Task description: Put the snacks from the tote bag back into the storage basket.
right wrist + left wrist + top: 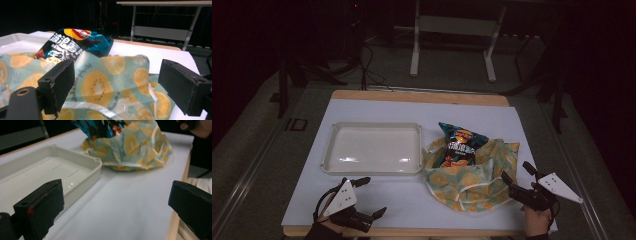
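White plastic tray [372, 148] sits empty left of centre on the worktop [472, 115], likely the drop spot, with the left gripper [368, 196] parked in front of it near the front edge, fingers spread and holding nothing. Just right of the tray, touching or nearly so, a fruit-print cloth bag [472, 180] lies slumped with a snack packet [459, 145] poking out its top; right gripper [518, 176] sits at the bag's right edge, fingers spread wide around no fabric yet, probably lining up a grab, and loose folds could get in the way.
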Motion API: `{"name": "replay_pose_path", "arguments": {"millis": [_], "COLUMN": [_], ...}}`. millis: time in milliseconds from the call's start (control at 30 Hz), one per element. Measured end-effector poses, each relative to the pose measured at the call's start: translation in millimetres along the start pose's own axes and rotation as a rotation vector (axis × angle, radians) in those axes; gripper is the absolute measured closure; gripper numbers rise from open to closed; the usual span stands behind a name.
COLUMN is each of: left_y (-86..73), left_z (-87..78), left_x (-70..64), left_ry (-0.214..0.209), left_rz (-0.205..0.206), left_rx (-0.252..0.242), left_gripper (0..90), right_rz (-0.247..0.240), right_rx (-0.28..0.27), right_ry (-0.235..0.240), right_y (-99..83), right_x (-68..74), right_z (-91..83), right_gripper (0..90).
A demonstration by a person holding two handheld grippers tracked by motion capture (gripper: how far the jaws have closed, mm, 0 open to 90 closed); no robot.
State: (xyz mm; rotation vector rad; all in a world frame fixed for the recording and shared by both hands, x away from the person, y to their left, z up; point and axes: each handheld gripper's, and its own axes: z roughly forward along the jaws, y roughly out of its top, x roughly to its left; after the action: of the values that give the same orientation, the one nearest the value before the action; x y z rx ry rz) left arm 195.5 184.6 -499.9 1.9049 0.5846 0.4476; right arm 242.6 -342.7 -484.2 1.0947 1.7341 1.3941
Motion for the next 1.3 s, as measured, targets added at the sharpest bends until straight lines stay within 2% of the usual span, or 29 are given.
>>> {"name": "replay_pose_path", "arguments": {"millis": [133,167,233,500,633,700,867,967,1000,1033,1133,1300], "left_y": [-0.9,-2.1,-3.3,-3.2,-2.6,-2.4,-2.2,-2.0,-2.0,-1.9,-2.0,-1.8], "left_z": [-1.6,-3.3,-4.8,-6.8,-5.3,-4.6,-2.9,-2.2,-2.2,-1.7,-0.9,-0.4], "left_x": [1.4,3.3,4.4,3.8,3.4,3.7,2.7,2.3,2.3,2.5,2.9,3.3], "left_ry": [0.005,0.007,0.010,0.007,0.008,0.007,0.008,0.005,0.005,0.004,0.004,0.004], "left_rz": [-0.005,-0.021,-0.019,-0.024,-0.020,-0.019,-0.006,-0.004,-0.004,-0.003,-0.006,-0.007], "left_rx": [-0.011,-0.024,-0.019,-0.043,-0.045,-0.043,-0.034,-0.031,-0.031,-0.031,-0.028,-0.027], "left_gripper": [0.7,0.7,0.7,0.7,0.7,0.7,0.7,0.7,0.7,0.7,0.7,0.7], "right_rz": [-0.008,-0.009,-0.018,-0.042,-0.036,-0.016,-0.030,-0.011,-0.011,-0.015,0.002,-0.040], "right_rx": [0.011,0.019,0.039,0.093,0.104,0.118,0.102,0.099,0.099,0.096,0.072,0.081], "right_ry": [-0.005,-0.015,-0.016,0.067,0.069,0.098,0.117,0.148,0.148,0.132,0.168,0.164], "right_y": [0.2,0.5,0.6,1.0,5.4,10.2,25.3,35.1,35.1,42.6,52.5,69.6], "right_x": [0.3,0.8,1.4,5.2,8.0,9.4,13.3,10.1,10.1,8.1,2.3,-0.5], "right_z": [-1.0,-1.5,-1.9,2.7,2.3,2.0,1.9,3.4,3.4,3.9,4.4,11.0], "right_gripper": [13.6,13.6,13.8,14.1,14.1,14.1,13.0,12.9,12.9,12.5,11.6,11.7]}}
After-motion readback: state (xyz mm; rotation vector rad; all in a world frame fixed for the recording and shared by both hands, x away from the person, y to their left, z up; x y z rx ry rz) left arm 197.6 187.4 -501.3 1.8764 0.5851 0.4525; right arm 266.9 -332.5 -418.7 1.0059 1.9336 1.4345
